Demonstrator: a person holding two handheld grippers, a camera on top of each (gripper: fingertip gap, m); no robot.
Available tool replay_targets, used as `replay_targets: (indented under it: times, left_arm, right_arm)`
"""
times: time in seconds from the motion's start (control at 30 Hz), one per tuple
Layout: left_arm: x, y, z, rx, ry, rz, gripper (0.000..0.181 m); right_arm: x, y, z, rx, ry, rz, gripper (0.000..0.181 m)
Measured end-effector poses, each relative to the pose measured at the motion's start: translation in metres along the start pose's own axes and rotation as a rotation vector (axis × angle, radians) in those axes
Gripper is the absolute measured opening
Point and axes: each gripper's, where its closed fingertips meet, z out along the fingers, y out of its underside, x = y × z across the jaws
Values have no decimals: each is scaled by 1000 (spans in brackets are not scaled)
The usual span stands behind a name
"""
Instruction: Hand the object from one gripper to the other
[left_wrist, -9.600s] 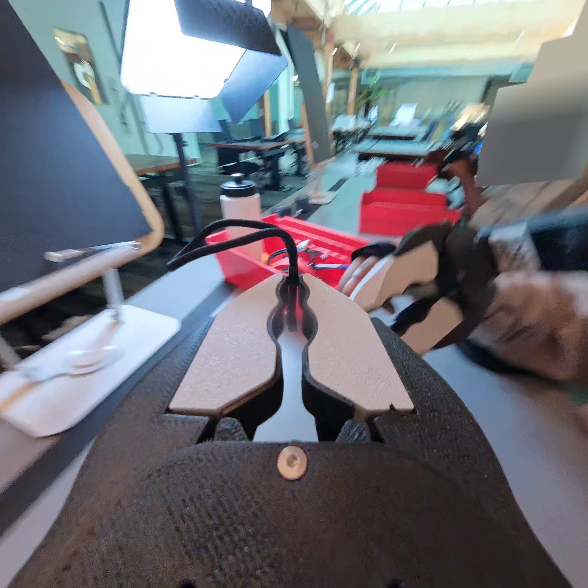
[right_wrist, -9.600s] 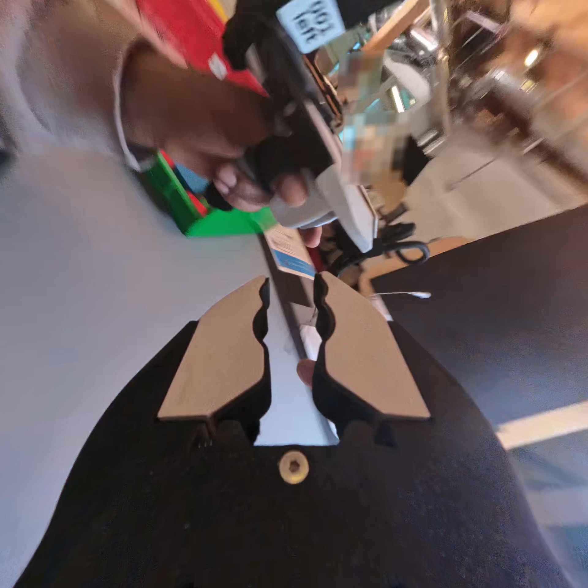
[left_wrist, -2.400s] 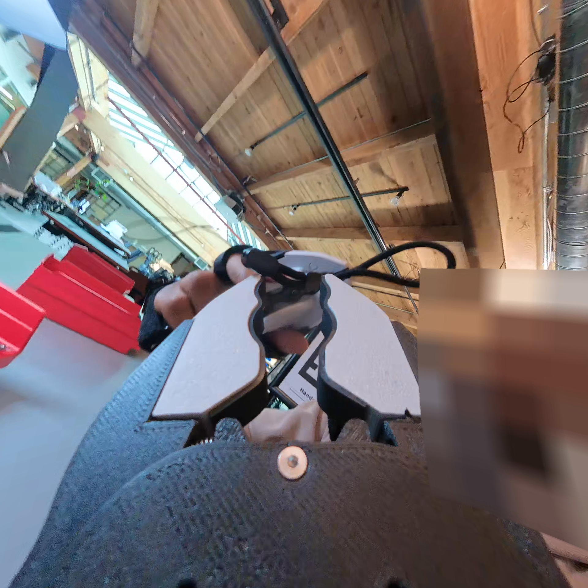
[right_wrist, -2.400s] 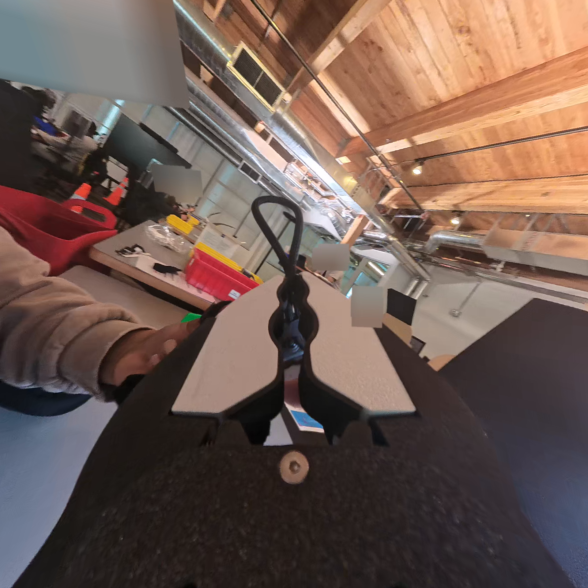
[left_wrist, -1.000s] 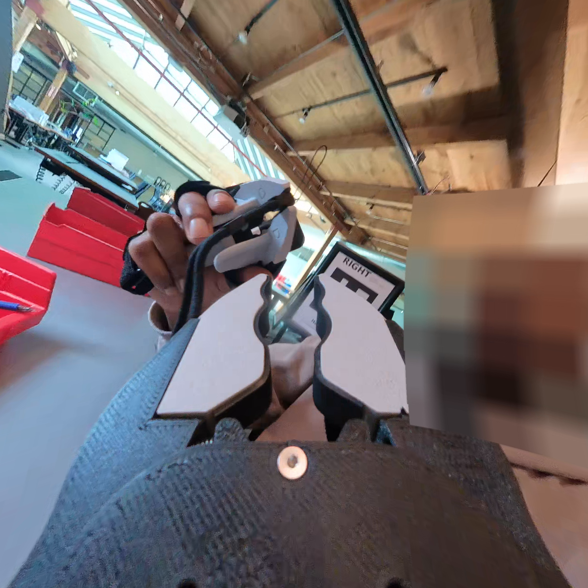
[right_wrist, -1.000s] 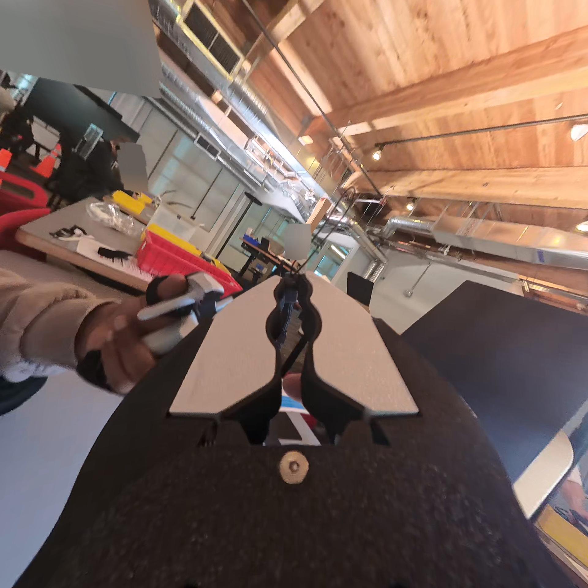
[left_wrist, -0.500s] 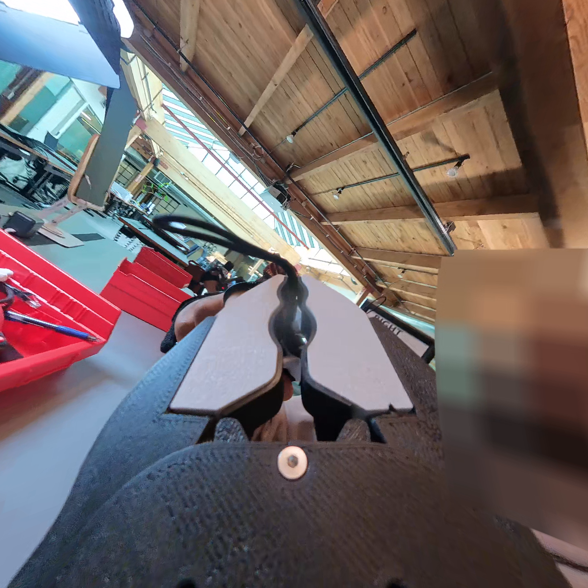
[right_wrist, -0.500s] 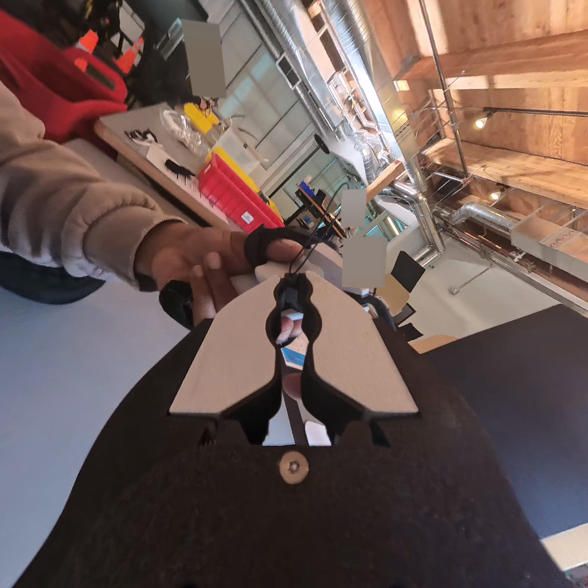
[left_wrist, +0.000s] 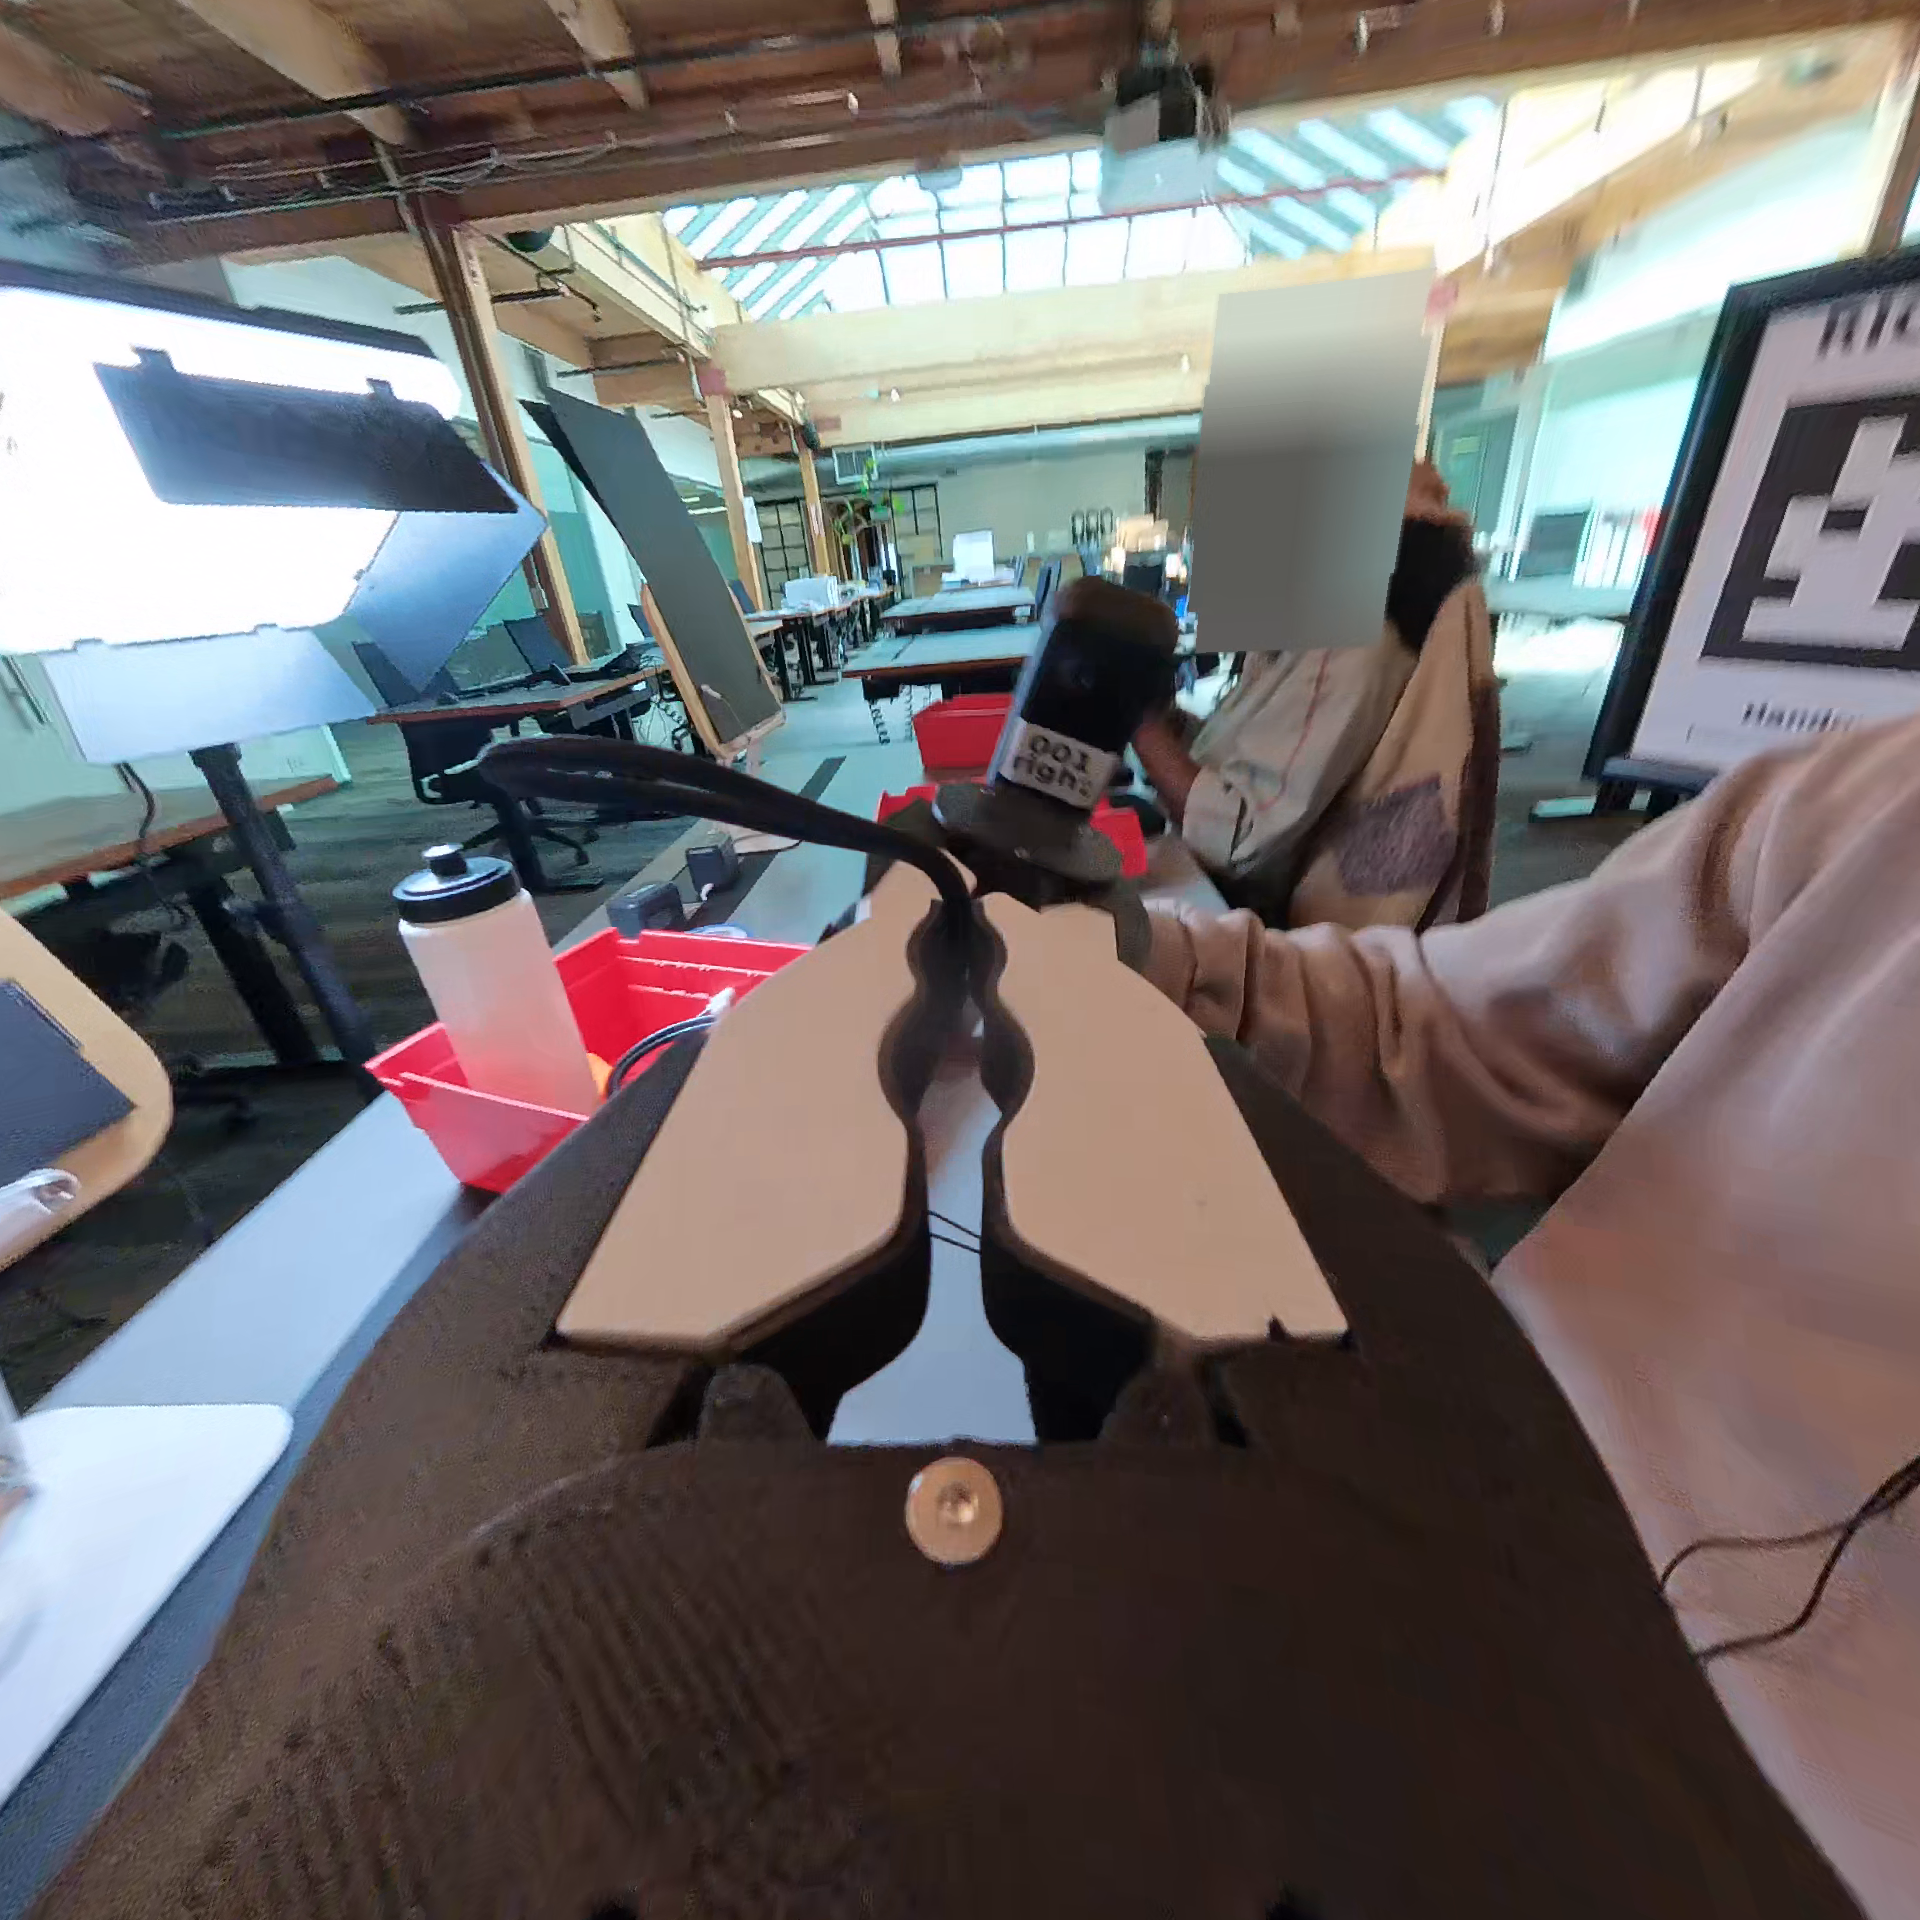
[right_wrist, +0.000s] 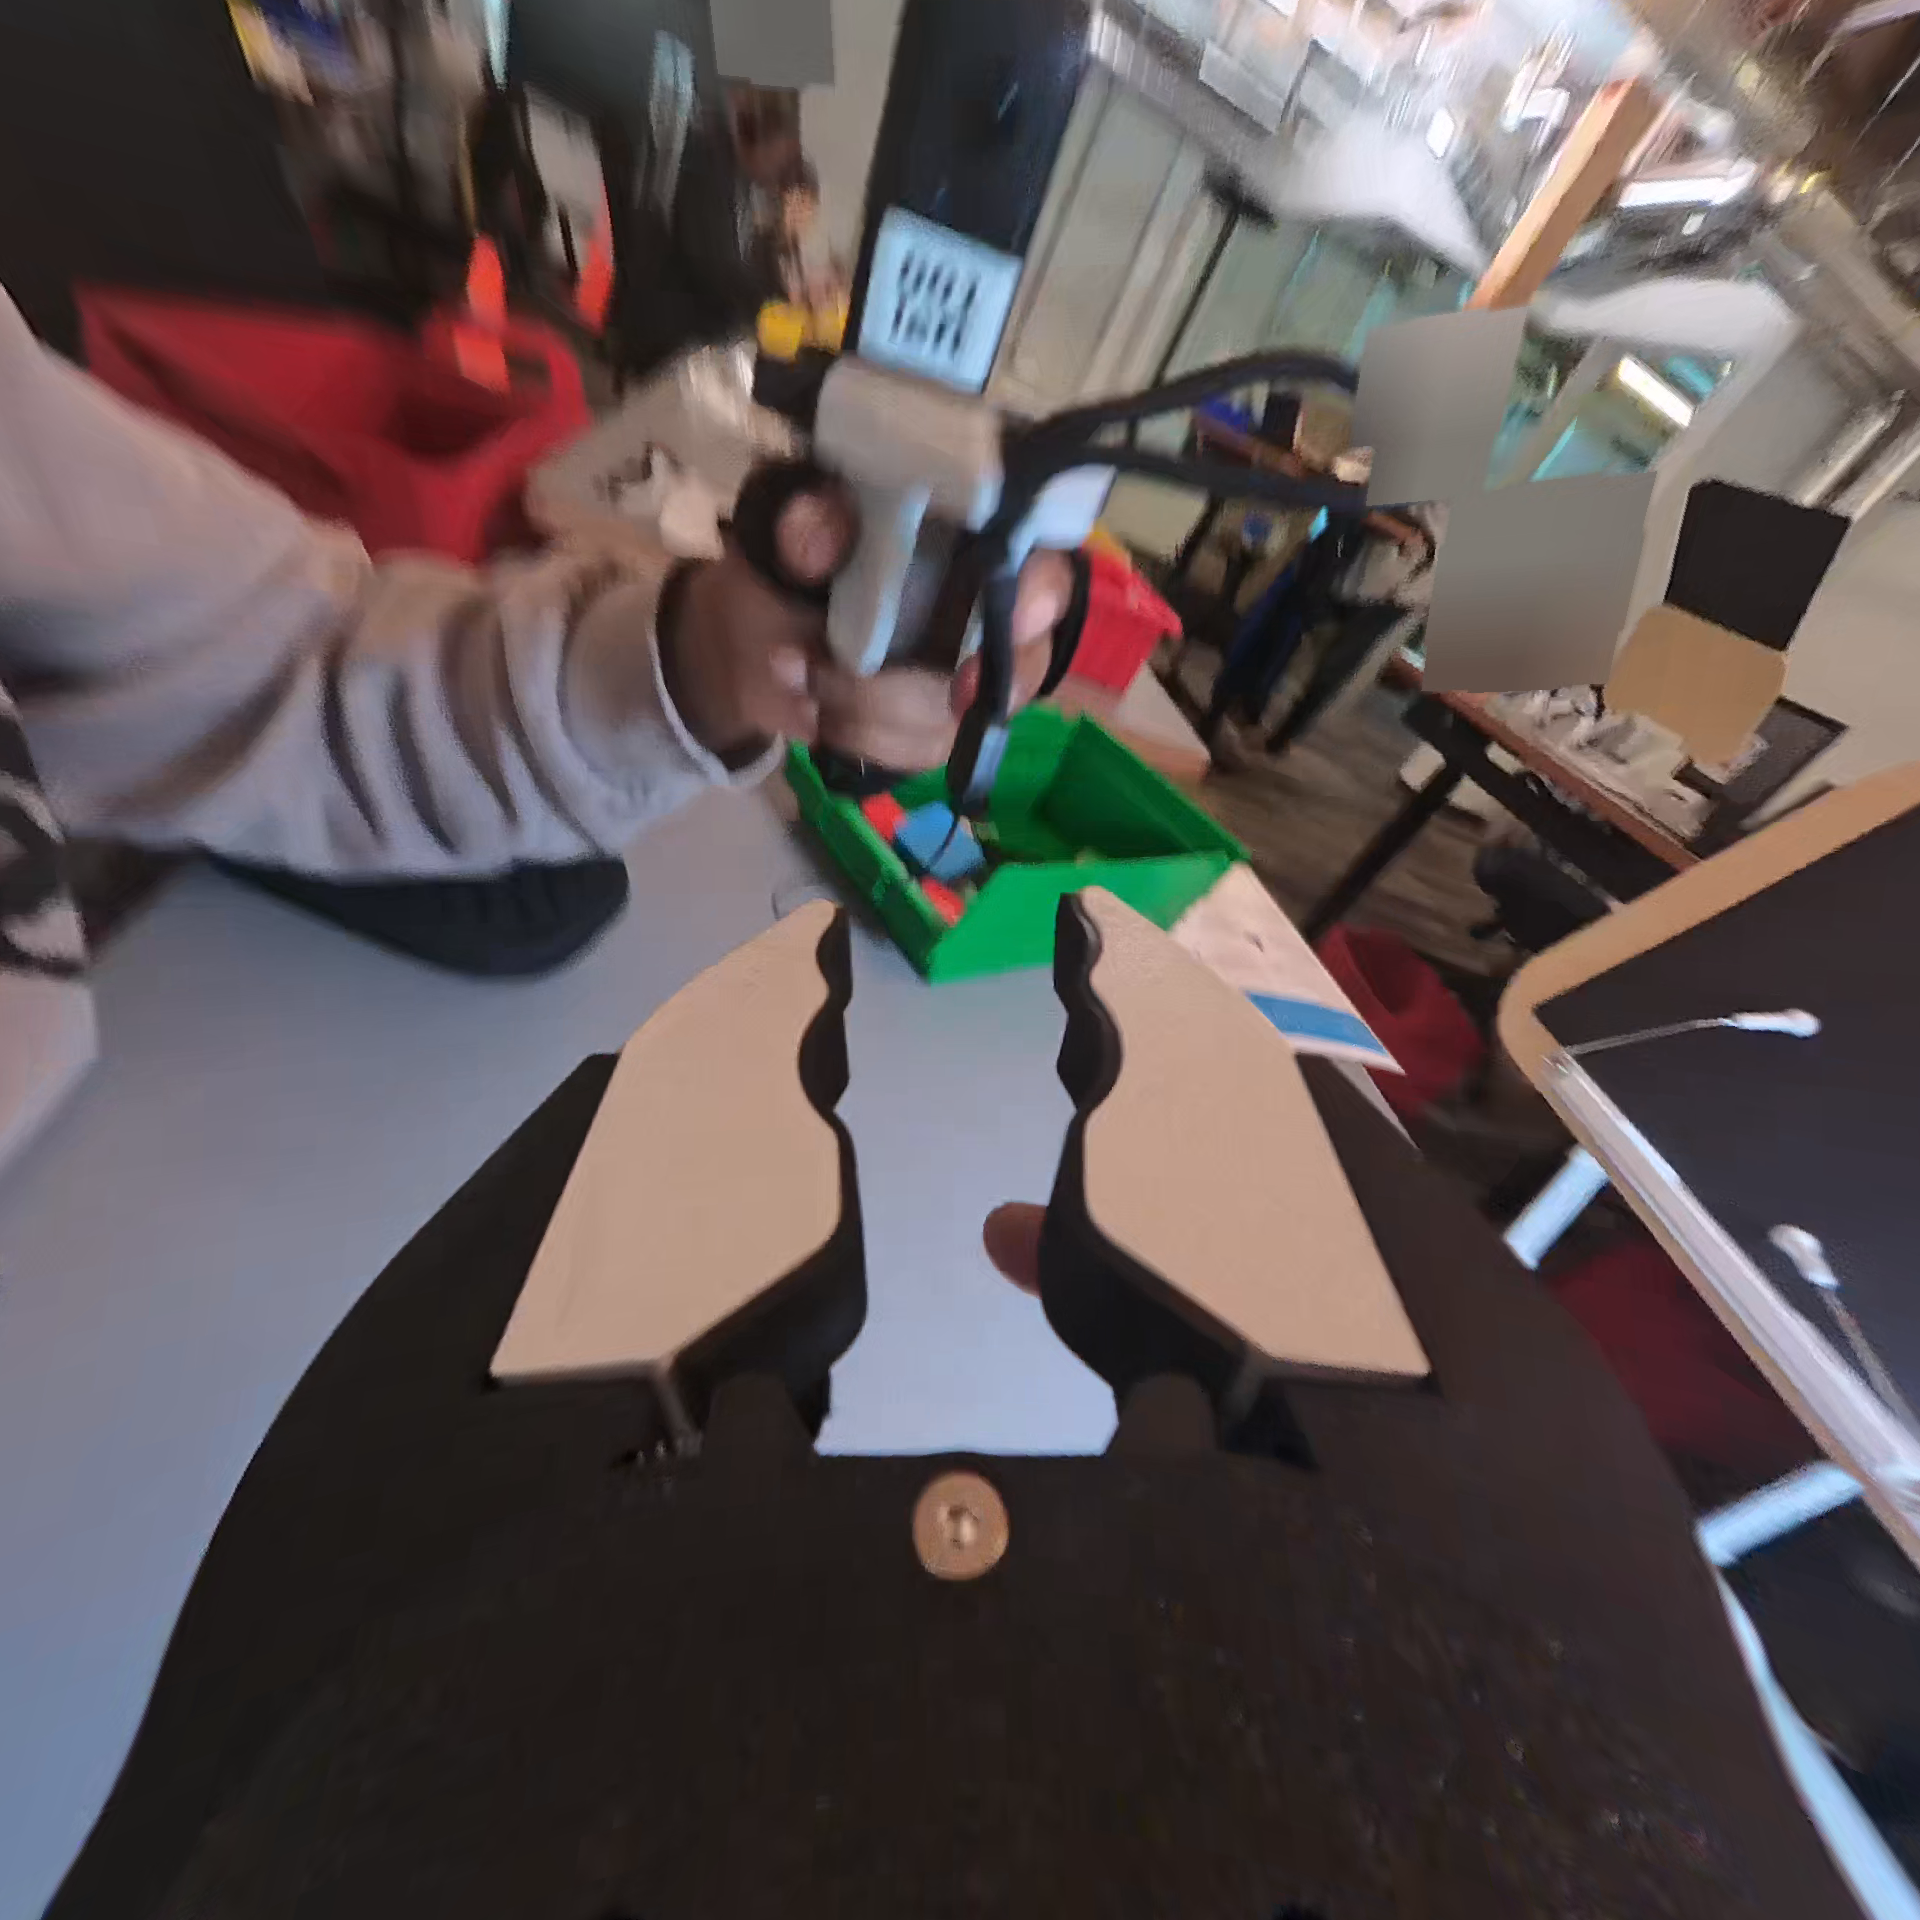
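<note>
We see the black cord loop (left_wrist: 665, 774) pinched between the tips of the left gripper (left_wrist: 961, 925), whose two tan fingers (left_wrist: 769, 1153) are pressed together on it; the loop arcs up and away to the left above the tabletop (left_wrist: 270, 1278). In the right wrist view the same cord (right_wrist: 1195, 416) sticks out to the right of the left gripper, with a strand dangling down toward a green bin (right_wrist: 1049, 894) that holds red and blue blocks.

Our right gripper (right_wrist: 951, 940) holds nothing, its fingers (right_wrist: 1195, 1174) standing apart over the grey tabletop (right_wrist: 260, 1195). From the left wrist view we see its black body (left_wrist: 1081, 707) upright just beyond the left gripper's tips, held by an arm in a beige sleeve (left_wrist: 1507, 1018).

Left of the left gripper, a red bin (left_wrist: 582, 1049) sits on the tabletop with a white bottle (left_wrist: 488, 987) with a black cap standing in it. Farther left a bright studio light (left_wrist: 197, 499) stands on a black stand. A second person in light clothing (left_wrist: 1340, 758) sits behind the right gripper, and more red bins (left_wrist: 961, 727) lie farther back. A large board with a black-and-white marker (left_wrist: 1818, 520) stands at the right edge.
</note>
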Motion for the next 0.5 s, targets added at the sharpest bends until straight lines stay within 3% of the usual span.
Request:
replay_targets:
  times: [0.23, 0.3, 0.5]
  left_arm:
    - [18, 43, 24, -226, 5, 274, 3]
    - [16, 55, 29, -265, -14, 312, 3]
    - [-1, 58, 22, -259, -46, 223, 4]
  right_arm:
    - [0, -42, -8, 343, -171, 394, 33]
    - [6, -41, -6, 350, -144, 426, 3]
    - [17, -31, -9, 188, 19, 248, 1]
